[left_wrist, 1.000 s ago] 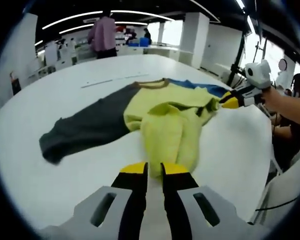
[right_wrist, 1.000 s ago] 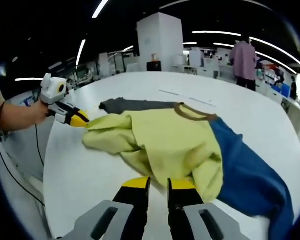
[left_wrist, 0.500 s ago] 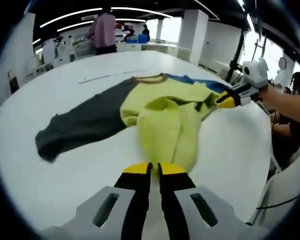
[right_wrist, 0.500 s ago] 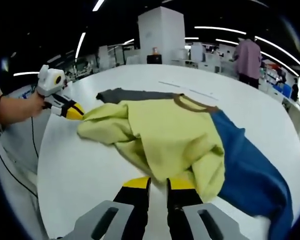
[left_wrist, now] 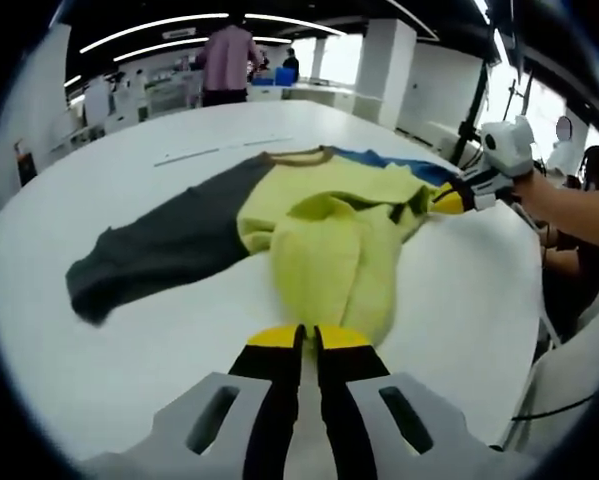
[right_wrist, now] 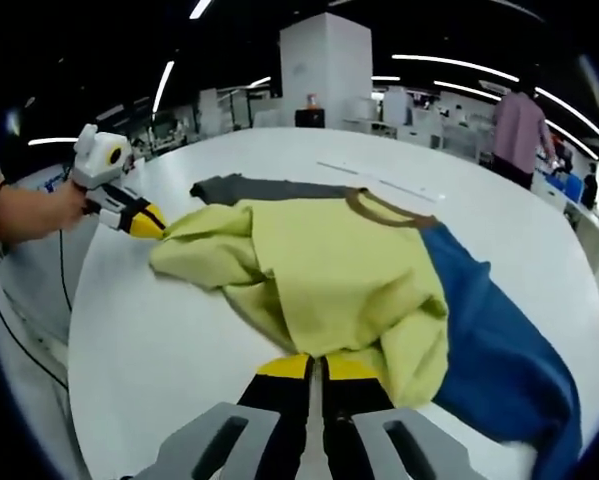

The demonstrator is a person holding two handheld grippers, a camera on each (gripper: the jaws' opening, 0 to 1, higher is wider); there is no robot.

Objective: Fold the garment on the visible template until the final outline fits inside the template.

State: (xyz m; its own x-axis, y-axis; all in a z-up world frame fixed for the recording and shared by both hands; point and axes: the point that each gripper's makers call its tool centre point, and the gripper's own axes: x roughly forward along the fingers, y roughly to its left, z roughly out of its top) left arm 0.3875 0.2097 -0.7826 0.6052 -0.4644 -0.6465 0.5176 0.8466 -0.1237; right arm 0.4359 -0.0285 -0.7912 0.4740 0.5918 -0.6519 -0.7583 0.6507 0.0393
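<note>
In the left gripper view, the left gripper has its jaws pinched together on the yellow hem of the sweatshirt. In the right gripper view, the right gripper clamps the opposite hem corner the same way. The garment lies on the white table, yellow body bunched toward 12 o'clock, grey sleeve trailing toward 9 o'clock, blue sleeve toward 3 o'clock. A person in pink stands beyond.
</note>
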